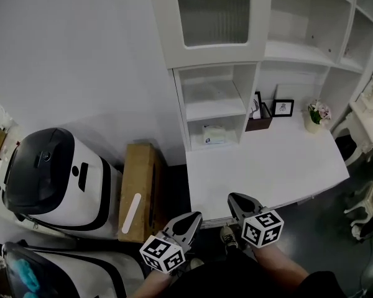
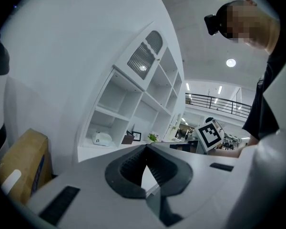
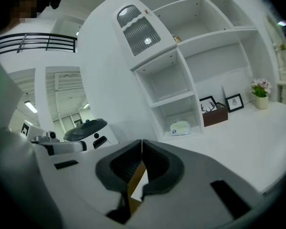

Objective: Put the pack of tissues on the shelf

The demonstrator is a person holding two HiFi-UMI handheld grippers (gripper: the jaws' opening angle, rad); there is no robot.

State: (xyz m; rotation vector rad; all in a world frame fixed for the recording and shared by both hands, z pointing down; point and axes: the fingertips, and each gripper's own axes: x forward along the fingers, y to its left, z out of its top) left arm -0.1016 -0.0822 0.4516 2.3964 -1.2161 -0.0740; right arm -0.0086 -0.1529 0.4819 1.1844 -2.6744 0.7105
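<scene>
The left hand-held gripper (image 1: 192, 216) has its jaws closed tip to tip, with nothing between them (its own view shows only the dark ribbed pads meeting). The right hand-held gripper (image 1: 235, 199) is the same, with its jaws together and empty. Both hang at the front edge of the white counter (image 1: 267, 166). The left one is by the front left corner and the right one is just beside it, further along that edge.

The pack of tissues (image 1: 214, 134) lies well apart from both, in the lowest compartment of the shelf (image 1: 215, 118). That shelf stands on the counter's back left corner. The pack rests flat on the compartment floor, and the compartment above it holds nothing that can be made out.

To the right of the shelf, along the counter's back edge, stand a brown box (image 1: 258, 124) and a small picture frame (image 1: 283, 108). Potted flowers (image 1: 316, 117) stand near the back right corner.

Off the counter's left edge a cardboard box (image 1: 140, 188) stands on the floor. Beyond it is a white machine (image 1: 56, 179) with a dark top.
</scene>
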